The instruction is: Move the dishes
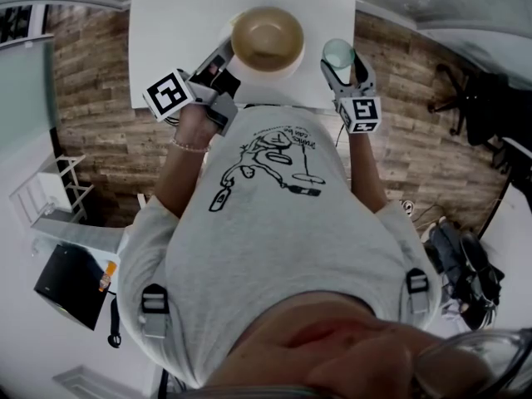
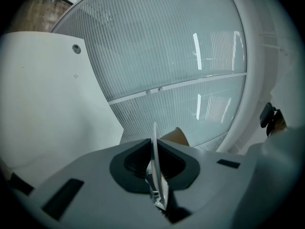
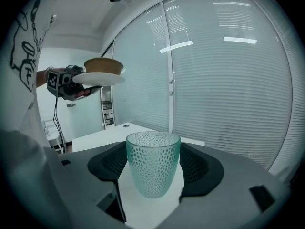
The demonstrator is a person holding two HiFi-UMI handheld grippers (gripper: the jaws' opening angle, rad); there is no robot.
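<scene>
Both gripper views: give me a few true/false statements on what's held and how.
1. The left gripper is clamped on the rim of a white plate. True.
2. The plate is empty. False: a brown bowl sits on it.
3. The right gripper has a textured green glass between its jaws. True.
4. The glass lies on its side. False: it stands upright, mouth up.
5. The plate rests on the table. False: it is held up in the air.
</scene>
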